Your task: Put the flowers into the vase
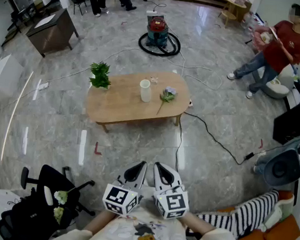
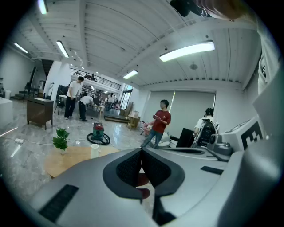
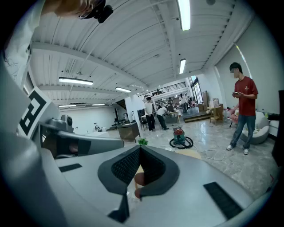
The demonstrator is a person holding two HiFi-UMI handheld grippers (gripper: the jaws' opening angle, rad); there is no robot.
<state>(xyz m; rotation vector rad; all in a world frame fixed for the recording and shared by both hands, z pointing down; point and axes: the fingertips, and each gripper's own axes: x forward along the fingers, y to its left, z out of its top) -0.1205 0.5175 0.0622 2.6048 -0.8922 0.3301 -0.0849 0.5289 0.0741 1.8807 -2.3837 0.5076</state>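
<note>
grey grippers sit side by side close against the person's chest, well short of the table, which reads as a resting pose with the task not yet begun. left gripper has its jaws pressed together on nothing; right gripper is likewise closed and empty. farther out, on the wooden table, the flower lies flat just right of the white vase, stem toward the near edge, probably so the stem is easy to pinch. vase stands upright, mouth up, ready to receive it. plant sits at the left end.
</note>
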